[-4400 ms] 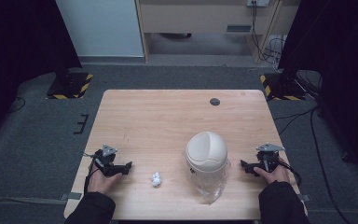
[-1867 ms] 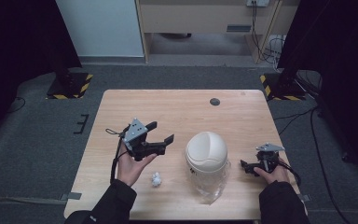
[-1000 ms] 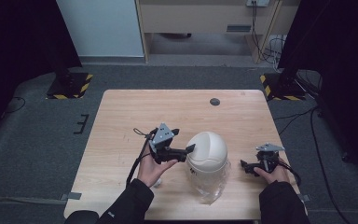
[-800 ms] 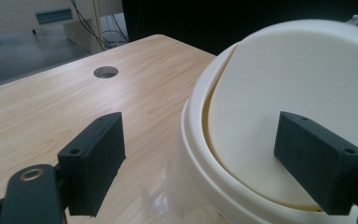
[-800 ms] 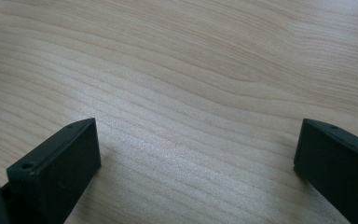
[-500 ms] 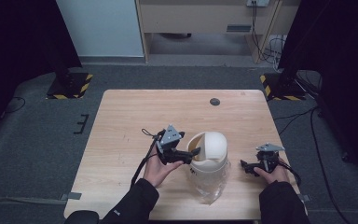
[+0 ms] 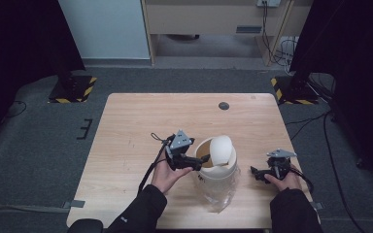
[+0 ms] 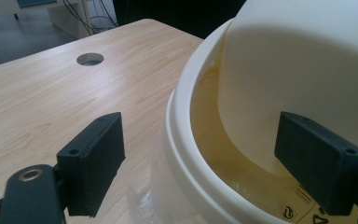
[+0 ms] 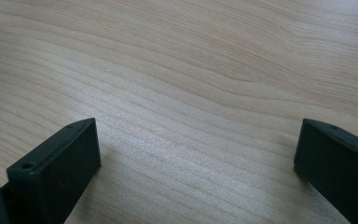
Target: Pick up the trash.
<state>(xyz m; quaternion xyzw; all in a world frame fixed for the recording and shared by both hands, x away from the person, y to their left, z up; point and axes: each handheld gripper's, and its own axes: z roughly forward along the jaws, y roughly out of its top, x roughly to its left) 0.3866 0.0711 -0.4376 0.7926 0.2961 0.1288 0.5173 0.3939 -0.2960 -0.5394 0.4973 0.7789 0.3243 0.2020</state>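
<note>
Bin lid [image 7: 222, 151] tipped further open — left tongs [image 7: 200, 161] spread at rim.

both forearms wear dark sleeves [image 7: 141, 211]. each black gripper, left gripper [image 7: 201, 160] and right gripper [image 7: 253, 172], carries a grey three-cornered plate [image 7: 180, 141] on top, blocky jaws with small screw holes, and a black cable [image 7: 151, 162] trailing behind.
</note>
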